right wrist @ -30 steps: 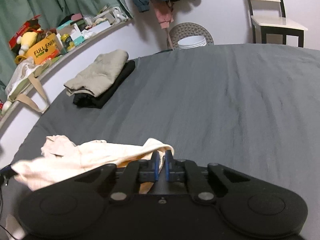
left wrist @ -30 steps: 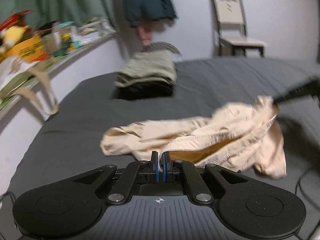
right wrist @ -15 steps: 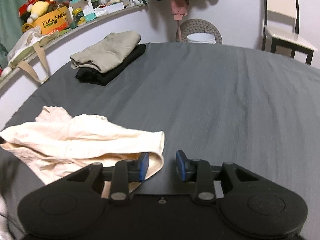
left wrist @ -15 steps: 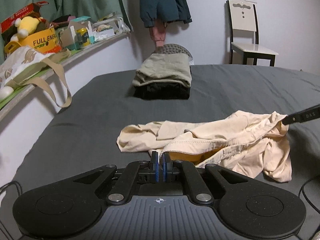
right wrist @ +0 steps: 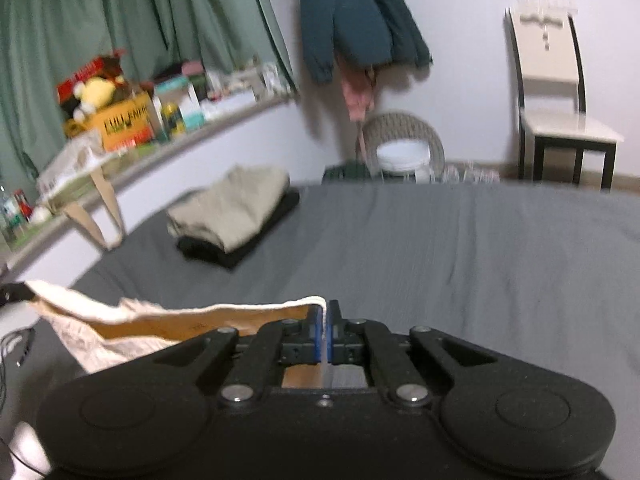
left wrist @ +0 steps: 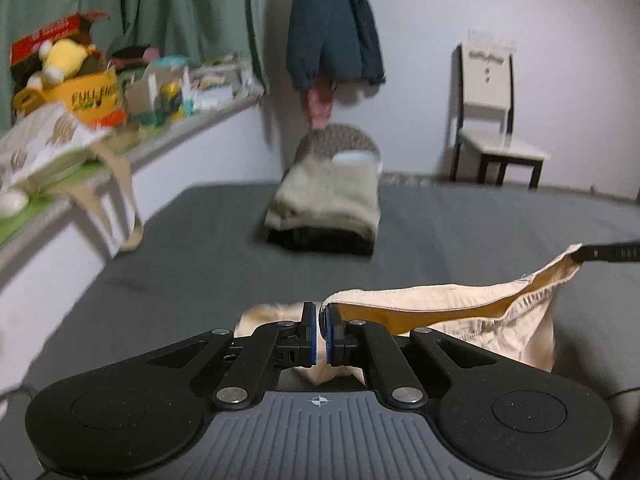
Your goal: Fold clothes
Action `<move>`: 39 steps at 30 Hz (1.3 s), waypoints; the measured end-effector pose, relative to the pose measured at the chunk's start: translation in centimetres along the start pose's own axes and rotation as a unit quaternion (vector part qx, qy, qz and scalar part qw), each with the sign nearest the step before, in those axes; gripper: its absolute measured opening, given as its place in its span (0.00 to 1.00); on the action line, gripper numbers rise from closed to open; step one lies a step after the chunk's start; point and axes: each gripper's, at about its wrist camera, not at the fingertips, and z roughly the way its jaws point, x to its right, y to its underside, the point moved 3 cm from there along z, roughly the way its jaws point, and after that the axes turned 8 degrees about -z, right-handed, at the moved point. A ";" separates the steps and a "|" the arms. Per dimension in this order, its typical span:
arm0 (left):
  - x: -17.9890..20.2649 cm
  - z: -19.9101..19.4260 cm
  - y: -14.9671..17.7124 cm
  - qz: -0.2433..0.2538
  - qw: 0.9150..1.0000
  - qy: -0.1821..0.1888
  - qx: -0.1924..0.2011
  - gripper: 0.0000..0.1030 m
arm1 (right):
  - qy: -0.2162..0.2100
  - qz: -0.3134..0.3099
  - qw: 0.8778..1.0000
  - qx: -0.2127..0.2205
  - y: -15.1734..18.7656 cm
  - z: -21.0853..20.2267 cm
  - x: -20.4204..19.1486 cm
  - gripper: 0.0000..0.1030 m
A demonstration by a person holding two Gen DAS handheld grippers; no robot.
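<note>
Two grips were on the cream garment (left wrist: 472, 308): your left gripper (left wrist: 320, 330) had stayed clamped on one end of the hem, and your right gripper (right wrist: 325, 330), fingers spread half a second earlier, had closed on the other end. The hem was stretched taut between them and lifted off the grey bed (right wrist: 460, 248), the rest hanging below. Looked like re-grasp done, ready to lay flat and fold. The folded stack (left wrist: 324, 208) sat well apart, further up the bed.

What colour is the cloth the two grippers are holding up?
The cloth is pale cream, a deeper tan-yellow inside; clearest in the left wrist view.
</note>
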 end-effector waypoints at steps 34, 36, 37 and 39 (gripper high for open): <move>0.9 5.7 5.7 0.039 0.992 0.010 -0.116 0.04 | -0.036 0.084 0.989 -0.118 4.0 1.3 -0.1 0.03; 0.9 6.3 7.7 0.058 0.990 0.010 -0.129 0.04 | -0.036 0.094 0.987 -0.123 5.2 2.3 -0.2 0.03; 1.0 6.5 8.4 0.067 0.988 0.011 -0.135 0.04 | -0.036 0.095 0.987 -0.124 5.5 2.5 -0.3 0.03; 1.3 6.7 9.6 0.086 0.985 0.019 -0.146 0.04 | -0.037 0.095 0.987 -0.126 6.0 2.9 -0.3 0.03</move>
